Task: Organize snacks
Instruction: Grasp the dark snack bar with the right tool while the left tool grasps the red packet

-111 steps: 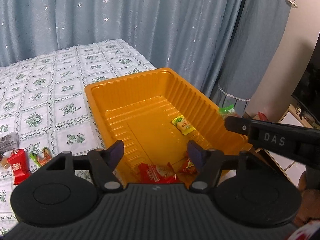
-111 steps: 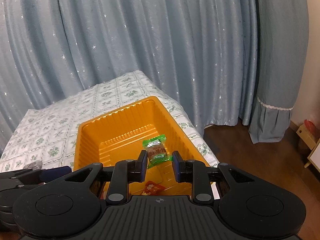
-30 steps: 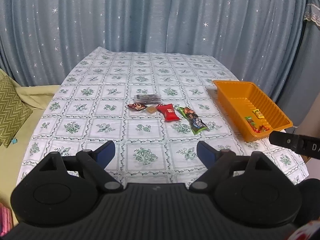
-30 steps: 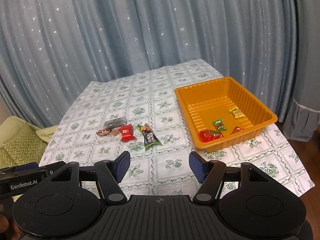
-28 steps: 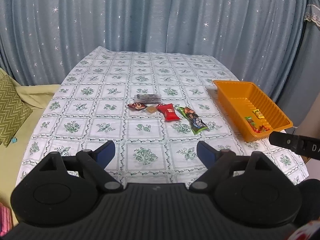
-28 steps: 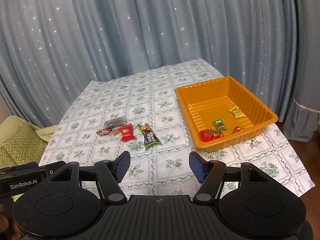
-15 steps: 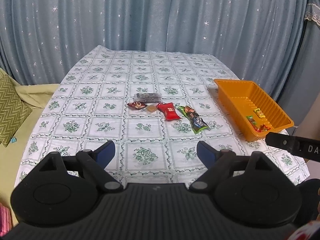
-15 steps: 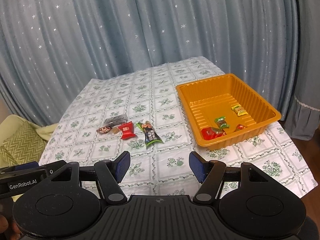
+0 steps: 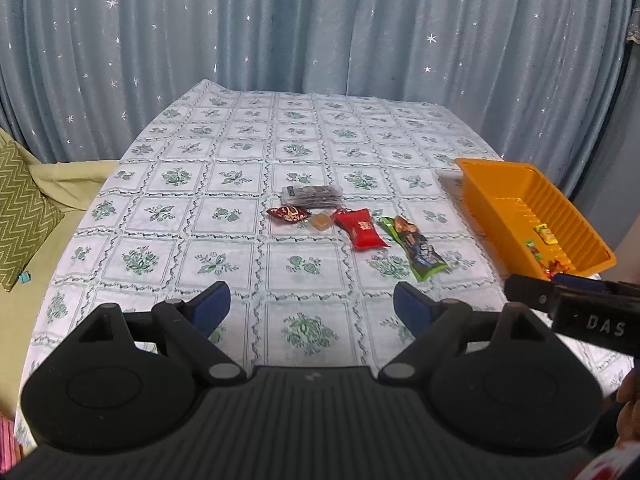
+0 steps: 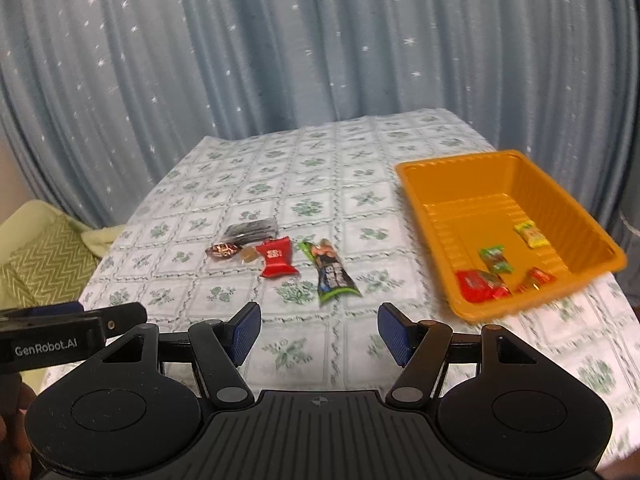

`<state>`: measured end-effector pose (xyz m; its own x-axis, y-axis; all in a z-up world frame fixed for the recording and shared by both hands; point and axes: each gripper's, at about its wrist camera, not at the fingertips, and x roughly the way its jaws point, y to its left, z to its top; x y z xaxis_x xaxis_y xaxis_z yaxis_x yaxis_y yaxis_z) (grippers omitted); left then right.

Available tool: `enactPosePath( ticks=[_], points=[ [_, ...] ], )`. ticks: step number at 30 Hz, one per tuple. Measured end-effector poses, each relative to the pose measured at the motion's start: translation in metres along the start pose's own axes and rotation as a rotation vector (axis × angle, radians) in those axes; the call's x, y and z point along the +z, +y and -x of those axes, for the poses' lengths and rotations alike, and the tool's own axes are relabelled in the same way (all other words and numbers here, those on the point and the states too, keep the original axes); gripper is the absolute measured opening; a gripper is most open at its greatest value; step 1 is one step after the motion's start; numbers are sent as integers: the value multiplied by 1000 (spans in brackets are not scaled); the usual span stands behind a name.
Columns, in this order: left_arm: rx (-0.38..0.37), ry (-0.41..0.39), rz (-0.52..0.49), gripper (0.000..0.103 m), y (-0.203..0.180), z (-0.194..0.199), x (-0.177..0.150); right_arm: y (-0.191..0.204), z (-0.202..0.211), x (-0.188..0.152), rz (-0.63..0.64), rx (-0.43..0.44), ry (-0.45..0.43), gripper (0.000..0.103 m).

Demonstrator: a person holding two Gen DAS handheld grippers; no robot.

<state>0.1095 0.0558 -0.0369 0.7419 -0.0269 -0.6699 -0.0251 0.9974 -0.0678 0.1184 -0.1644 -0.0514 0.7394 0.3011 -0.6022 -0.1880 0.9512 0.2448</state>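
Observation:
Several snacks lie mid-table: a green bar packet (image 9: pixel 416 252) (image 10: pixel 331 273), a red packet (image 9: pixel 361 229) (image 10: pixel 276 262), a small tan candy (image 9: pixel 322 221) (image 10: pixel 247 255), a dark red wrapped candy (image 9: pixel 287 214) (image 10: pixel 223 250) and a grey packet (image 9: pixel 312 193) (image 10: pixel 252 229). The orange tray (image 9: pixel 500 184) (image 10: pixel 448 168) at the right holds several small snacks. My left gripper (image 9: pixel 311 312) and right gripper (image 10: pixel 318 334) are open and empty, above the table's near side, well short of the snacks.
The table wears a white cloth with green flowers (image 9: pixel 240 152). Blue starred curtains (image 9: pixel 280 20) hang behind. A sofa with a zigzag cushion (image 9: pixel 20 216) stands at the left. The tray sits close to the table's right edge.
Both grippers have drifted slightly closer to the table and snacks; the right view is motion-blurred. Earlier, the right gripper let the green candy go into the tray and both pulled back.

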Motion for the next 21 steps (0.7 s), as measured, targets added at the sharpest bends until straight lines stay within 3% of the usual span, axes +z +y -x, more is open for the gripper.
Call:
enactPosePath(
  ticks=[12, 15, 21],
  points=[
    [-13, 30, 3, 87, 6, -80, 24, -11, -97, 20, 61, 12, 37, 64],
    [-14, 35, 6, 87, 6, -97, 29, -14, -121, 24, 81, 13, 54, 53],
    [-23, 46, 2, 87, 2, -125, 36, -22, -162, 28, 106, 22, 77, 50]
  ],
)
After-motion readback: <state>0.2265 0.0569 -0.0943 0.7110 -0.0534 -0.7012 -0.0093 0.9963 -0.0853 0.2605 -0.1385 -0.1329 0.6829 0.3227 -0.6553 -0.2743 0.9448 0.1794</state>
